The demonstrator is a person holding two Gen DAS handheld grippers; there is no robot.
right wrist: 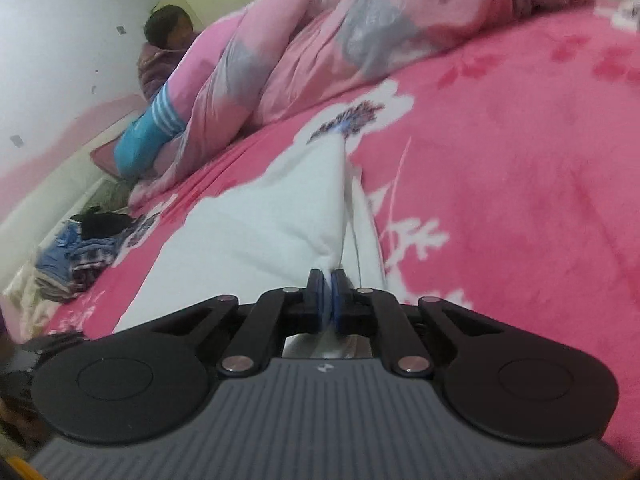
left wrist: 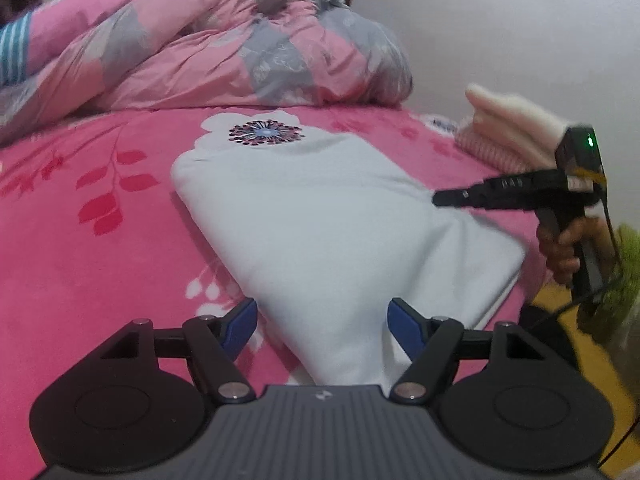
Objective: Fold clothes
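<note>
**A:** Now, left wrist view: the white garment (left wrist: 320, 216) lies part-folded on the pink bedsheet (left wrist: 100, 264); left gripper (left wrist: 322, 326) gapes wide around its near corner, pads not pressing.

**B:** Right wrist view: right gripper (right wrist: 328, 294) pinched tight on the garment's edge; folding unfinished, I'd say; no containers visible, only a clothes pile (right wrist: 80, 252) aside.

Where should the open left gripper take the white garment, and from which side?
The near corner of the white garment, lying between the open left gripper fingers: come in low from the bed's near edge. The right gripper already pinches the opposite edge, so this likely gives a matching hold.
</note>
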